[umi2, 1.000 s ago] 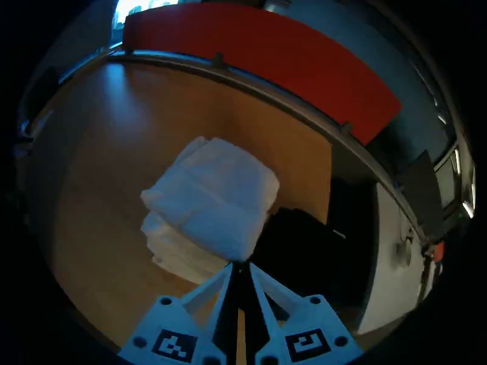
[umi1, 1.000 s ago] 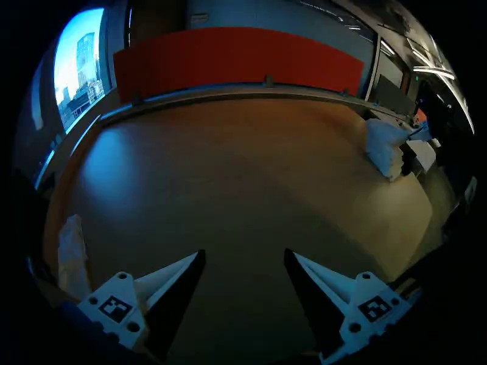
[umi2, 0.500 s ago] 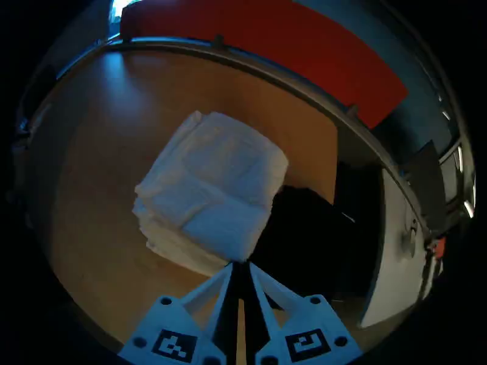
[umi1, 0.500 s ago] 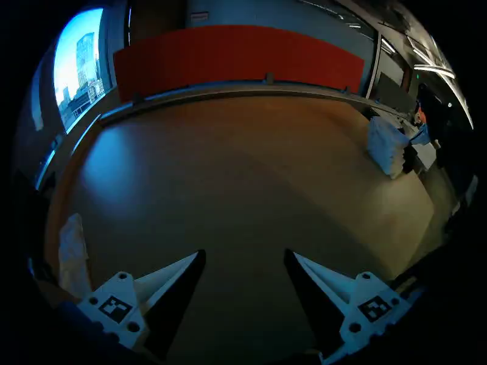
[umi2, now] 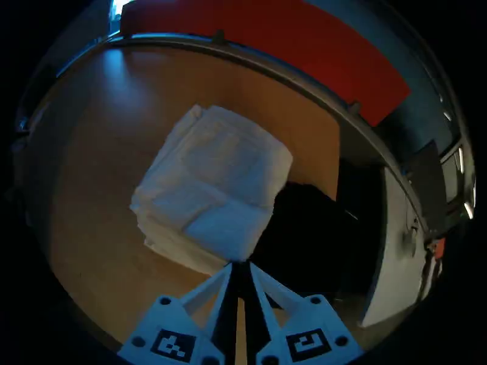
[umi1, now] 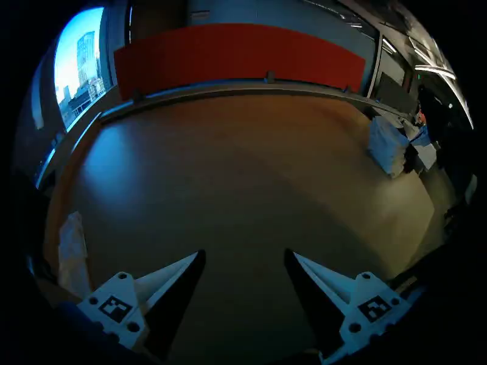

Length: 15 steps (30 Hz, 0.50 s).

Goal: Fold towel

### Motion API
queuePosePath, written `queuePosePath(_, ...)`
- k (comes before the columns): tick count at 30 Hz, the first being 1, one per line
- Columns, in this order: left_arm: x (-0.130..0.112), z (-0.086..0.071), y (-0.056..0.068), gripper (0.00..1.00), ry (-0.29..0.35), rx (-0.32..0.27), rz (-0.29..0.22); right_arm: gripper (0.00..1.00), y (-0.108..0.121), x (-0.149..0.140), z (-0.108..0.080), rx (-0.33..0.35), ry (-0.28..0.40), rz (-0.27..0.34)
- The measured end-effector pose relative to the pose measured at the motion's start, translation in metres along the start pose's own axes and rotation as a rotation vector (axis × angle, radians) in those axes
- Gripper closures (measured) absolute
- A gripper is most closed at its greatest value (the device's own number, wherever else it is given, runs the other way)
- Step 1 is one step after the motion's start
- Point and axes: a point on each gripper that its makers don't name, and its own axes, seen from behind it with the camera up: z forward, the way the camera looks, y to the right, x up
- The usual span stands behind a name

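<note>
Since a second ago, your folded towel (umi2: pixel 213 188) fills more of the right gripper view and reaches farther up toward the table's back edge, while its near corner has stayed at the fingertips. It is a thick white bundle of several layers, sitting at the right end of the wooden table (umi2: pixel 91 152), close to the side edge. Your right gripper (umi2: pixel 241 264) has its fingers pressed together, and the towel's near corner looks pinched between the tips.

From the left gripper view, the same towel (umi1: pixel 386 146) shows far off at the right end of the table (umi1: pixel 243 170). Your left gripper (umi1: pixel 243 252) hangs over bare wood, well apart from the towel, with its fingers spread wide and nothing between them. A pale crumpled thing (umi1: pixel 72 249) lies by the table's left edge. A red panel (umi1: pixel 237 55) runs along the back of the table, with a bright window (umi1: pixel 79 61) to its left.
</note>
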Motion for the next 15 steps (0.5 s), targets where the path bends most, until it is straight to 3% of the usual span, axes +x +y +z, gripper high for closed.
queuePosePath(8, 0.0027, 0.0009, -0.0003, 0.04, 0.005, 0.000, -0.004, 0.83, -0.0021, -0.0012, -0.0014, -0.012, 0.005, -0.001)
queuePosePath(12, 0.0031, 0.0011, -0.0016, 0.05, 0.006, 0.001, -0.005, 0.63, -0.0012, -0.0002, -0.0037, -0.023, 0.014, 0.005)
queuePosePath(15, 0.0034, 0.0011, -0.0026, 0.05, 0.008, 0.002, -0.009, 0.37, -0.0006, 0.0024, -0.0053, -0.036, 0.025, 0.016)
